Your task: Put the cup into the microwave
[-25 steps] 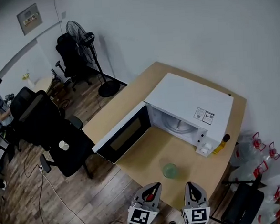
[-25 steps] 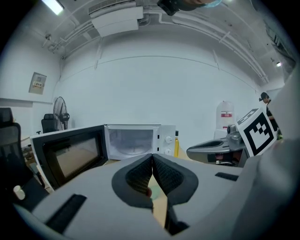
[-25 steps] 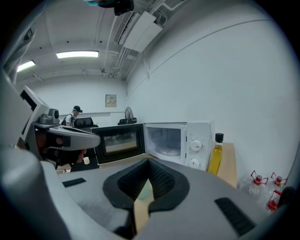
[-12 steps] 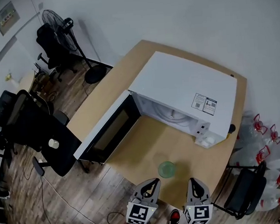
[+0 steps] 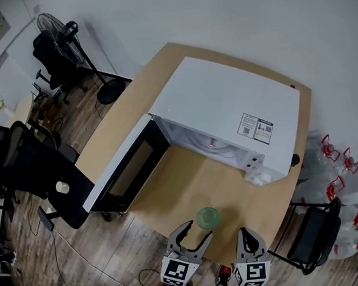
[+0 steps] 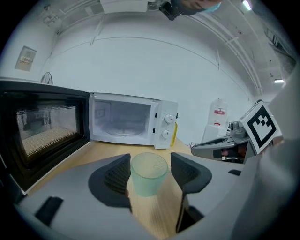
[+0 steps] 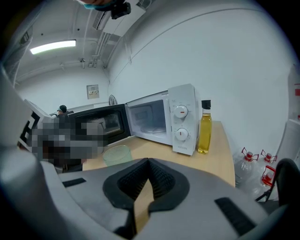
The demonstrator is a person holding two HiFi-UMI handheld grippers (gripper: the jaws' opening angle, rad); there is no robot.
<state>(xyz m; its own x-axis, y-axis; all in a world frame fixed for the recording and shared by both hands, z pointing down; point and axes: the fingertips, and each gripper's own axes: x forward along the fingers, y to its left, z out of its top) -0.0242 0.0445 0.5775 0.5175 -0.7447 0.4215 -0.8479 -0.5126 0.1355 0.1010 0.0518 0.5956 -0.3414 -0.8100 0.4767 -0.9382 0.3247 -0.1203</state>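
A pale green translucent cup (image 5: 208,218) stands upright on the wooden table (image 5: 170,195), near its front edge. Behind it is a white microwave (image 5: 226,117) with its door (image 5: 123,174) swung open to the left and its cavity (image 6: 123,121) empty. My left gripper (image 5: 195,232) is open; its jaws have just been opening. The cup (image 6: 148,173) stands between the fingertips, with a gap on its right side and no pad pressing it. My right gripper (image 5: 246,233) hangs to the right of the cup (image 7: 117,154), its pads (image 7: 148,161) shut together on nothing.
A bottle of yellow oil (image 7: 204,129) stands beside the microwave's control panel (image 7: 181,123). Black office chairs (image 5: 40,173) and a floor fan (image 5: 55,29) are on the left. Water jugs (image 5: 336,159) and a black chair (image 5: 317,233) are on the right.
The left gripper's jaws, shut before, now stand apart. Both grippers sit closer to the cup, and the view has shifted toward the microwave.
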